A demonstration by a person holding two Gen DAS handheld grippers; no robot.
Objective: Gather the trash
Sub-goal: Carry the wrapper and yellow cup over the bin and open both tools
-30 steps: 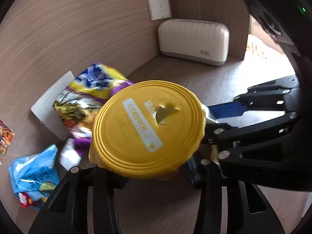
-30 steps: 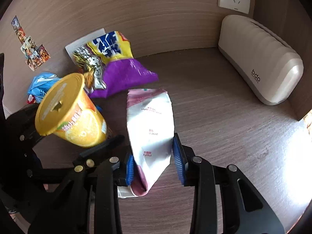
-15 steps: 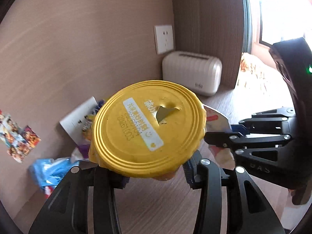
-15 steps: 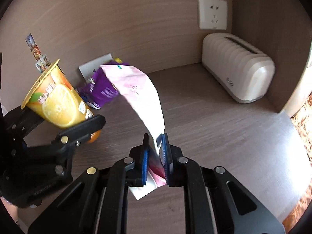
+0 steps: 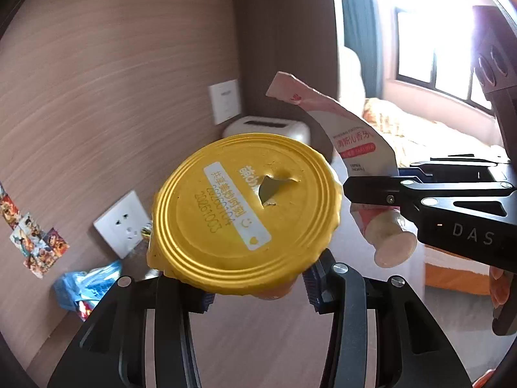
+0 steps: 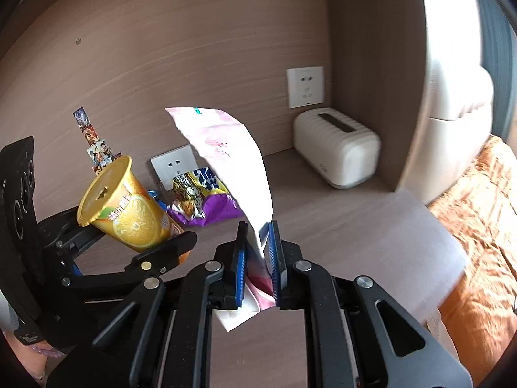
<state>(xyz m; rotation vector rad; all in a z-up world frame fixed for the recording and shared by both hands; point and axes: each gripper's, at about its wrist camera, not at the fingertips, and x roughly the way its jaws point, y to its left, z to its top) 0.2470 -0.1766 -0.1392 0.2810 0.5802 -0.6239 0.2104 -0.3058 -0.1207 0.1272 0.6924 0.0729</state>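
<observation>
My left gripper (image 5: 258,286) is shut on an orange drink cup (image 5: 245,216) with a punctured yellow foil lid, held tilted in the air. From the right wrist view the same cup (image 6: 129,213) shows its orange-fruit print, gripped by the left gripper (image 6: 161,249). My right gripper (image 6: 258,249) is shut on a white and pink pouch (image 6: 236,168), which curls upward above the desk. In the left wrist view that pouch (image 5: 358,148) hangs from the right gripper (image 5: 371,190). A purple and yellow snack bag (image 6: 200,197) lies on the desk by the wall.
A blue wrapper (image 5: 87,284) lies against the wall. A white ribbed box (image 6: 339,148) stands in the desk's back corner under a wall socket (image 6: 305,87). A second socket plate (image 6: 174,165) leans on the wall. An orange bedspread (image 6: 478,200) lies to the right.
The right gripper closed on the pouch and lifted it off the desk. Both grippers rose with their loads, and the views tilted up toward the wall and window.
</observation>
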